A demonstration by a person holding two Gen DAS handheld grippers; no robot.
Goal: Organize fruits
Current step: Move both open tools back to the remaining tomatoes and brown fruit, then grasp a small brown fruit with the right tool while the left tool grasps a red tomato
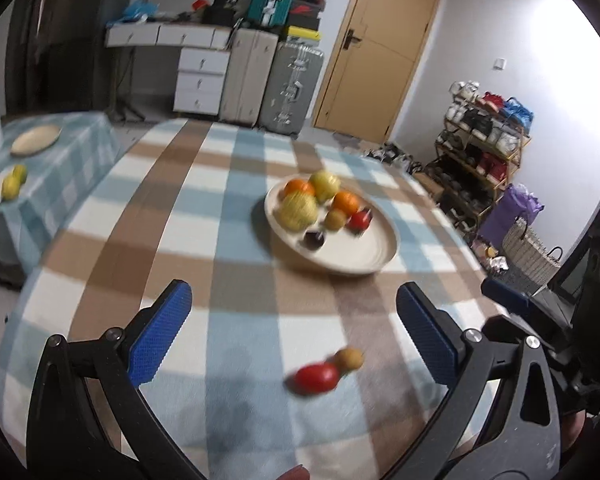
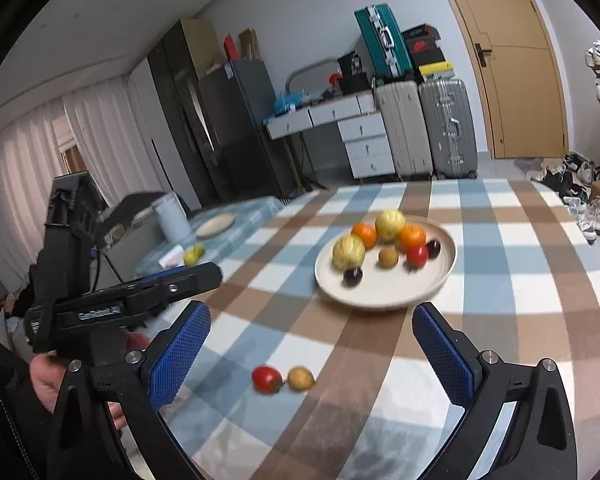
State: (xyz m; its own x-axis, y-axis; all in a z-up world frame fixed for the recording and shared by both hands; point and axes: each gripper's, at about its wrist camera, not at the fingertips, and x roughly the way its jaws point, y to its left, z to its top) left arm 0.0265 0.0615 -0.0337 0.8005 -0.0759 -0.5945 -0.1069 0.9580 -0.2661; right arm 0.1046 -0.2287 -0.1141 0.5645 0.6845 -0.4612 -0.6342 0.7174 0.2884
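Note:
A cream plate [image 1: 364, 256] [image 2: 384, 296] on the checked tablecloth holds several fruits: yellow-green ones, oranges, a red tomato, a brown fruit and dark plums. A loose red tomato [image 1: 315, 378] [image 2: 266, 378] and a small brown fruit [image 1: 349, 358] [image 2: 300, 378] lie side by side on the cloth in front of the plate. My left gripper [image 1: 292, 336] is open and empty above them; it also shows in the right wrist view [image 2: 172, 284]. My right gripper [image 2: 312, 354] is open and empty, with the two loose fruits between its fingers.
A side table at the left bears an empty plate [image 1: 35, 140], yellow fruits [image 1: 14, 182] and a white bucket [image 2: 172, 218]. Suitcases [image 2: 428, 136], a desk with drawers and a door stand behind. A shoe rack [image 1: 484, 148] is at the right.

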